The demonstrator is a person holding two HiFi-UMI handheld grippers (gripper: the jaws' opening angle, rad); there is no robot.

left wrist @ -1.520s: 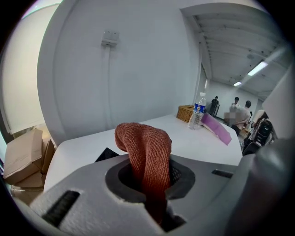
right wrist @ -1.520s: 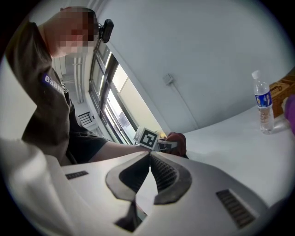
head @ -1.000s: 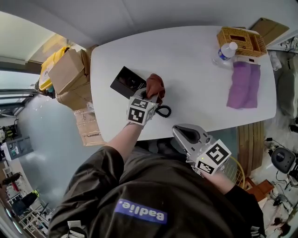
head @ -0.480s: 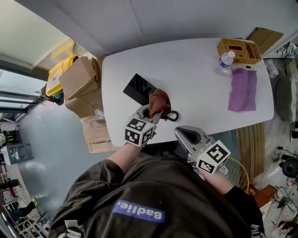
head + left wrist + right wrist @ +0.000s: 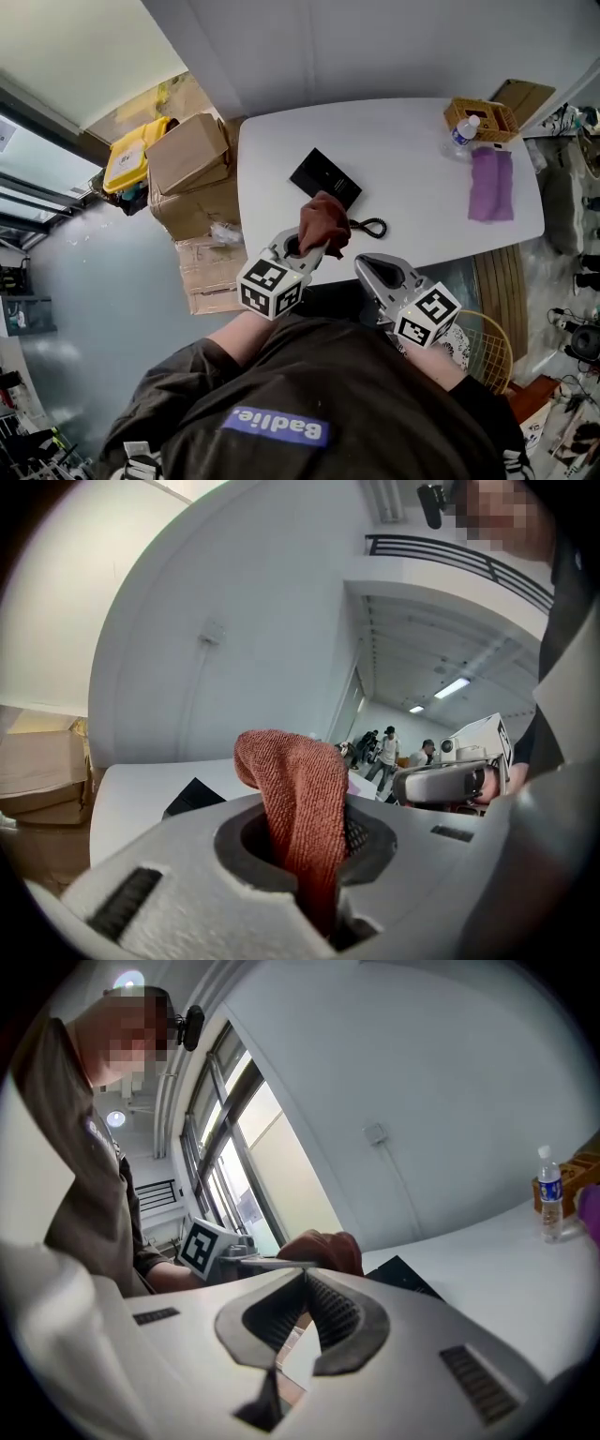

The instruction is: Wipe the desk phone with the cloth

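Cloth [image 5: 323, 223] pinched in left gripper [image 5: 307, 247]; bottle [image 5: 464, 131] beside wicker basket [image 5: 507, 120]

The desk phone [image 5: 325, 176] lies on my desk [image 5: 412, 141]. My left tool [image 5: 307, 246] holds the cloth [image 5: 322, 223] just before it. Bottle [image 5: 463, 130], basket [image 5: 502, 122] and towel [image 5: 492, 183] lie far to its right, boxes [image 5: 190, 155] to its left.

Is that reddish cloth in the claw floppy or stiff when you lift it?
Probably floppy: the cloth bends over above the left claw that pinches it. Likely light too, since one pinched fold carries the whole bunch. Its fuzzy weave looks grippy, so it probably won't slip out.
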